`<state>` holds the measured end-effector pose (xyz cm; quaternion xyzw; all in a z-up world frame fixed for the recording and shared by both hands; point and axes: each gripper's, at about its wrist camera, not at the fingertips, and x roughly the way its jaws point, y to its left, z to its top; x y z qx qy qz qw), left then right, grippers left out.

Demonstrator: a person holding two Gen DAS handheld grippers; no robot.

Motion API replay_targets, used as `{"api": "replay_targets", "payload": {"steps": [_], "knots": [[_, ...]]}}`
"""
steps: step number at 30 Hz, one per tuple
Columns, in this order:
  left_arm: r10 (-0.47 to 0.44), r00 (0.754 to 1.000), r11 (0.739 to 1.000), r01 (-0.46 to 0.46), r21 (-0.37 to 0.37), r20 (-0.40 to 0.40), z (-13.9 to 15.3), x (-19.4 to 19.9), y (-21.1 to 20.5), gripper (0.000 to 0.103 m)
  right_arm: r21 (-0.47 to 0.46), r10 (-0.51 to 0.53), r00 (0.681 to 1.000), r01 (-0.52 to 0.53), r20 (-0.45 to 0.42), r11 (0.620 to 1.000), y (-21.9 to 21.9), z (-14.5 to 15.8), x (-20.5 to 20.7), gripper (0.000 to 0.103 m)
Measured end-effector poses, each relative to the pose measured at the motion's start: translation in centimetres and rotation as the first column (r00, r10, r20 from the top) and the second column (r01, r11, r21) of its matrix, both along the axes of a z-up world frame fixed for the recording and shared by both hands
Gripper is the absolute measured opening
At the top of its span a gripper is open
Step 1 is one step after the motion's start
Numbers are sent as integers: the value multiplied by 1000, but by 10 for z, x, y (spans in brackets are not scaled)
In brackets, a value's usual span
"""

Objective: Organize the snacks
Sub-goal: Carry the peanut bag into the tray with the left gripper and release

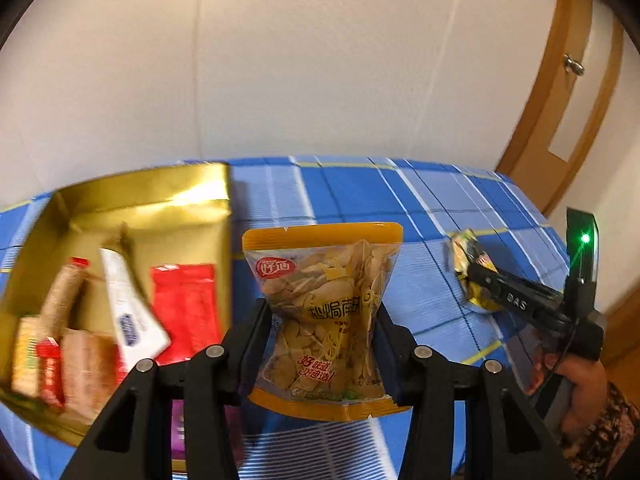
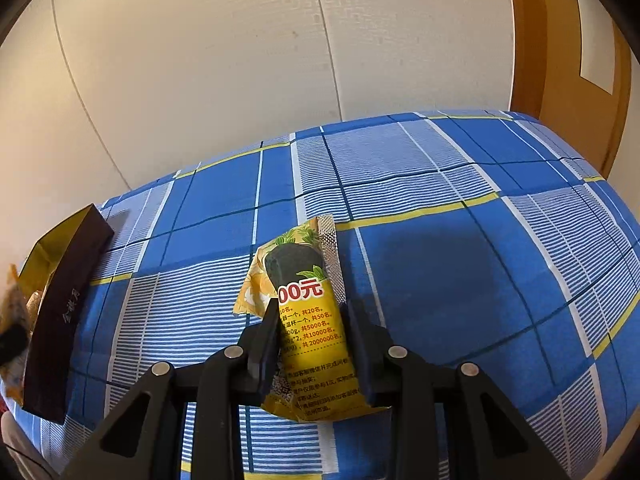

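Two snack packets were in the claws, one each. The left gripper (image 1: 323, 322) was clamped on a bag of chips (image 1: 325, 320), its pads pressing the waist of the orange-edged, clear-windowed bag so that the film pinched inward; the bag stood upright between the fingers, off the checked blue cloth (image 1: 400, 196). Just to the left of that claw lay an open gold box (image 1: 160, 188), tilted in the view and blurred, with several packets inside: a red sachet (image 1: 186, 308), a white tube-shaped packet (image 1: 132, 312) and some brown and red wrappers (image 1: 72, 360) nearest the claw's left finger. A purple packet (image 1: 179, 428) showed below the left fingers, partly hidden.

Well to the right of the left claw, the right gripper (image 2: 314, 338) was closed on a yellow packet (image 2: 312, 336), seen from its own camera as a long sachet with red numerals and a dark picture near its far end, pointing away along the fingers above the cloth. A hand (image 1: 580, 392) in a patterned sleeve held that tool. From the right claw the box's dark outer wall (image 2: 60, 320) lay far to the left, apart from the packet
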<state>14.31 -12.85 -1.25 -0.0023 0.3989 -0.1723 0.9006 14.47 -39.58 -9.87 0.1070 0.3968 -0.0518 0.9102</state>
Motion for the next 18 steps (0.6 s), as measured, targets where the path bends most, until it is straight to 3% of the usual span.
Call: {"api": "replay_targets", "payload": {"steps": [11, 18], "knots": [[81, 996, 996, -80, -25, 32, 14, -2, 35, 49, -5, 11, 1000, -11, -9, 1000, 5, 1, 3, 32], [176, 984, 983, -175, -55, 13, 14, 10, 80, 49, -15, 24, 1000, -24, -12, 1000, 11, 3, 4, 32]]}}
